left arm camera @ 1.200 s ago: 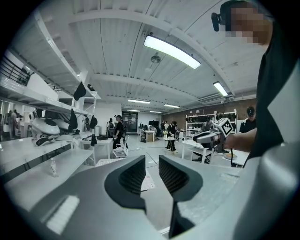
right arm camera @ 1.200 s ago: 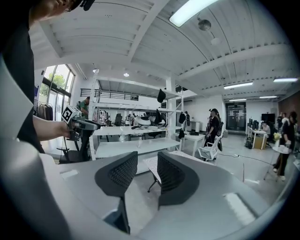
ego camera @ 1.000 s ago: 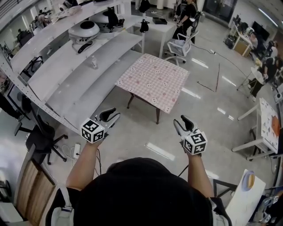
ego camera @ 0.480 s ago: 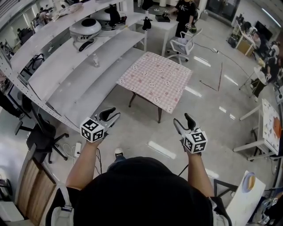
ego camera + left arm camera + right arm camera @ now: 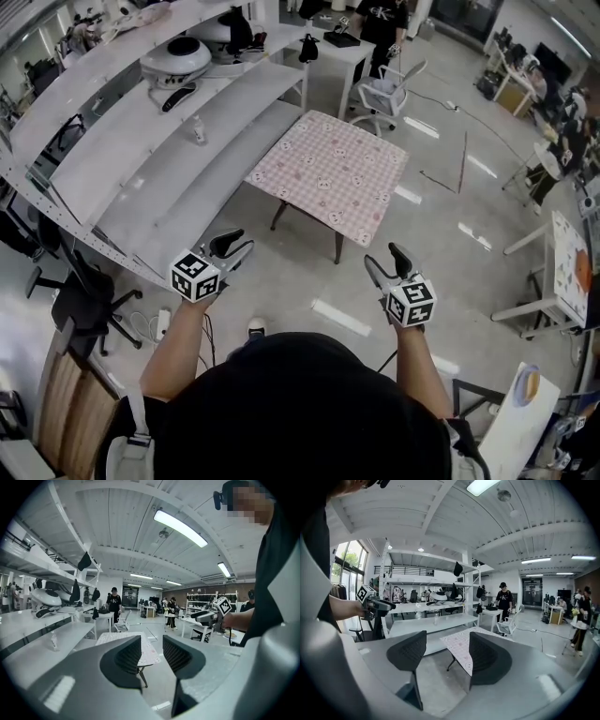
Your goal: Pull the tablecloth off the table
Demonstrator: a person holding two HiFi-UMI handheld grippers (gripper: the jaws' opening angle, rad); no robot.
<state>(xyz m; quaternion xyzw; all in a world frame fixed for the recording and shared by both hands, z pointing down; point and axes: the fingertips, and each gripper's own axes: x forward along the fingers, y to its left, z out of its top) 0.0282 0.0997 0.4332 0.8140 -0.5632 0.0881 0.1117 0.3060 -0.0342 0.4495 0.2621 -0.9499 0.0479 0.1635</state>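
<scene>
Left gripper (image 5: 239, 247) spread, empty; right gripper (image 5: 382, 258) just been opening wider, empty. My worry: lopsided yank on tablecloth (image 5: 328, 173) tips table (image 5: 338, 247).

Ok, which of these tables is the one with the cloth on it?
The small dark-legged table in the open floor: it alone wears the pink checked tablecloth. The long shelves at left and the desk behind are plain white.

No legible text or labels anywhere.
</scene>
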